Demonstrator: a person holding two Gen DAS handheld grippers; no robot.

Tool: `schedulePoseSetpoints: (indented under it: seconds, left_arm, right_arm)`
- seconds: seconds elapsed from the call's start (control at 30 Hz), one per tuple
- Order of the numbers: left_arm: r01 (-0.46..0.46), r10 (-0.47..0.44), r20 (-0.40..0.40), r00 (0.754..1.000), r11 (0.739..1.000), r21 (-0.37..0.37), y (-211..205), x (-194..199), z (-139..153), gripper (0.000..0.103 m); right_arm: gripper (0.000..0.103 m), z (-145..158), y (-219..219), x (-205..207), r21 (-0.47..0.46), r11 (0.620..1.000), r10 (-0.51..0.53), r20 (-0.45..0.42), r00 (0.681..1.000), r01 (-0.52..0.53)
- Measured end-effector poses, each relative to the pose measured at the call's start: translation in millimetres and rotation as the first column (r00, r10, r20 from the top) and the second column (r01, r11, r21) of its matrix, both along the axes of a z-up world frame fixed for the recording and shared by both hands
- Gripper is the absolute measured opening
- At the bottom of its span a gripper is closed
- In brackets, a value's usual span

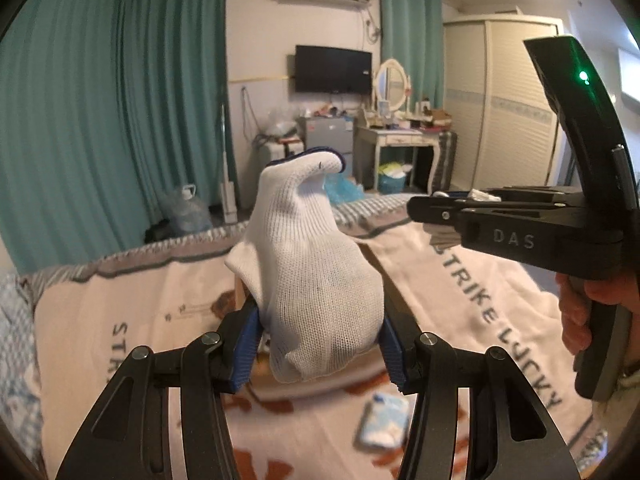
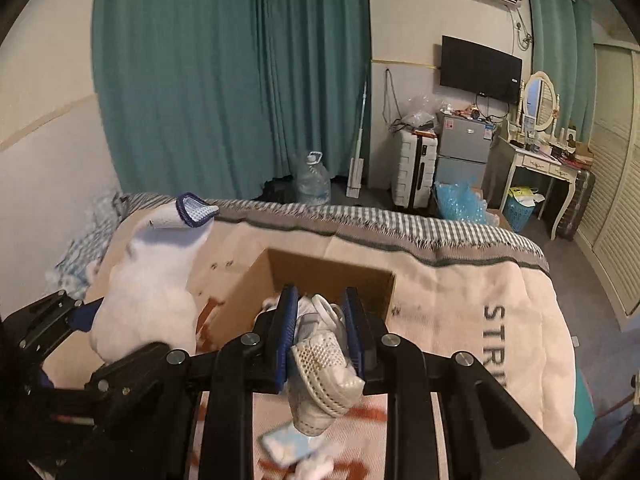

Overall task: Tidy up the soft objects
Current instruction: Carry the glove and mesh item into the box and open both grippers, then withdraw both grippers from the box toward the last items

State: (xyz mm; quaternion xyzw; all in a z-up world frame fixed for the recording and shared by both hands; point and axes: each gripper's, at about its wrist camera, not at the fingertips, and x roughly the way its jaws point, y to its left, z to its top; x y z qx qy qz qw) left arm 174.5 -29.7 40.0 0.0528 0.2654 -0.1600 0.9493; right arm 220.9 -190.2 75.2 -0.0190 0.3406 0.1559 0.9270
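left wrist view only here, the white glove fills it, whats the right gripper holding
Observer: The right gripper is shut on a pale mesh shoe.
Operator: is there a box anywhere
Observer: Yes, an open cardboard box sits on the bed, just beyond the right fingers.
Operator: where's my glove relative to it
Observer: The white glove, held by the left gripper, is to the left of the box.

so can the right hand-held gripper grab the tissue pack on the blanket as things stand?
Probably not: the right hand-held gripper is already shut on a white mesh shoe, so it must release that first. The tissue pack lies uncovered just below.
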Motion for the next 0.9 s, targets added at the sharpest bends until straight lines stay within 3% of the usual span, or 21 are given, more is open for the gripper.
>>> schedulePoseSetpoints:
  seconds: [0.23, 0.53, 0.63, 0.7, 0.73, 0.9]
  left_arm:
    - [-0.013, 0.014, -0.098, 0.995, 1.0, 0.009, -6.2, 82.9, -50.6, 0.051]
    - [-0.025, 0.028, -0.169, 0.985, 1.0, 0.016, -3.8, 124.4, -105.4, 0.054]
    - [-0.024, 0.026, -0.161, 0.987, 1.0, 0.013, -2.7, 121.2, -108.5, 0.057]
    - [-0.045, 0.047, -0.161, 0.986, 0.999, 0.017, -5.4, 120.7, -106.4, 0.063]
    - [-0.055, 0.059, -0.16, 0.985, 0.998, 0.024, -5.9, 119.5, -103.9, 0.064]
    - [-0.054, 0.064, -0.137, 0.988, 0.996, 0.076, -10.5, 104.4, -76.5, 0.066]
  right_arm:
    - [0.023, -63.3, -0.5, 80.6, 0.051, 0.998, -0.039, -0.092, 0.995, 0.044]
    - [0.023, -135.1, 0.1, 133.9, 0.036, 0.998, -0.039, -0.18, 0.983, 0.046]
    - [0.03, -141.5, -1.2, 137.3, 0.025, 0.999, -0.04, -0.181, 0.983, 0.045]
    - [0.057, -138.2, -3.3, 136.0, 0.032, 0.998, -0.054, -0.159, 0.986, 0.06]
    - [0.062, -136.3, -4.3, 135.4, 0.034, 0.997, -0.062, -0.148, 0.987, 0.068]
    - [0.065, -98.7, -8.4, 116.7, 0.043, 0.995, -0.083, -0.087, 0.993, 0.087]
